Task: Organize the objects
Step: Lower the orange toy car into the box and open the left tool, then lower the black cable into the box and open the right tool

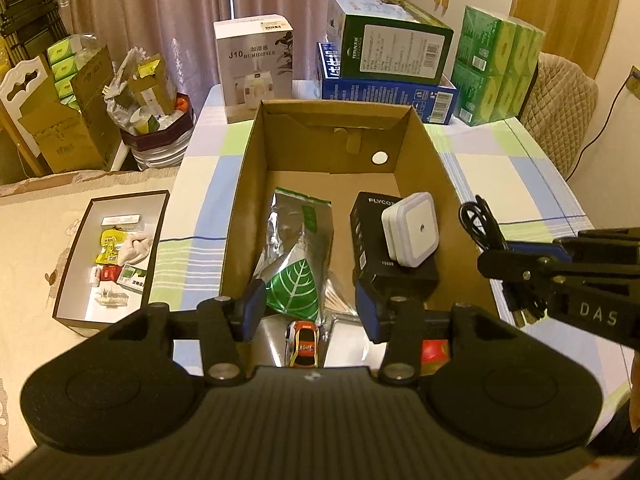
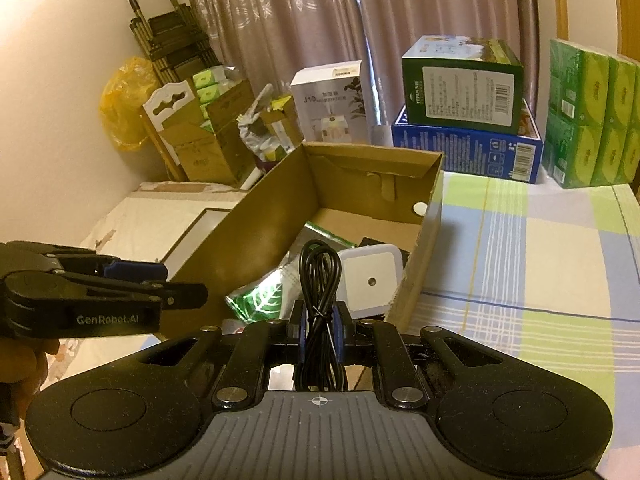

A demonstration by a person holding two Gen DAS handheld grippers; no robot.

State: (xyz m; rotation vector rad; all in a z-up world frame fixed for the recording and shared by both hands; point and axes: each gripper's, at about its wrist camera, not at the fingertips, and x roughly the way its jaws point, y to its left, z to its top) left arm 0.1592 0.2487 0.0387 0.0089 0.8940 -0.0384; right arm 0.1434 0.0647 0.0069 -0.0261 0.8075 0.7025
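An open cardboard box [image 1: 240,184] [image 2: 248,220] stands on the checked tablecloth. In it lie a silver pouch with a green leaf [image 1: 296,248] [image 2: 260,300], a black box [image 1: 368,240] with a white square night light [image 1: 410,234] [image 2: 370,280] on top, a toy car [image 1: 304,342] and something red [image 1: 434,350]. My left gripper [image 1: 310,304] [image 2: 176,282] hangs open over the box's near end, holding nothing. My right gripper [image 2: 319,320] [image 1: 496,256] is shut on a tied bundle of black cable [image 2: 320,276] [image 1: 476,220], just outside the box's right wall.
A shallow white-lined tray [image 1: 74,256] with small items sits to the left. At the table's back stand a humidifier carton [image 1: 256,68], stacked green and blue cartons [image 1: 388,48] and green tissue packs [image 1: 500,68]. The tablecloth [image 2: 540,264] stretches right of the box.
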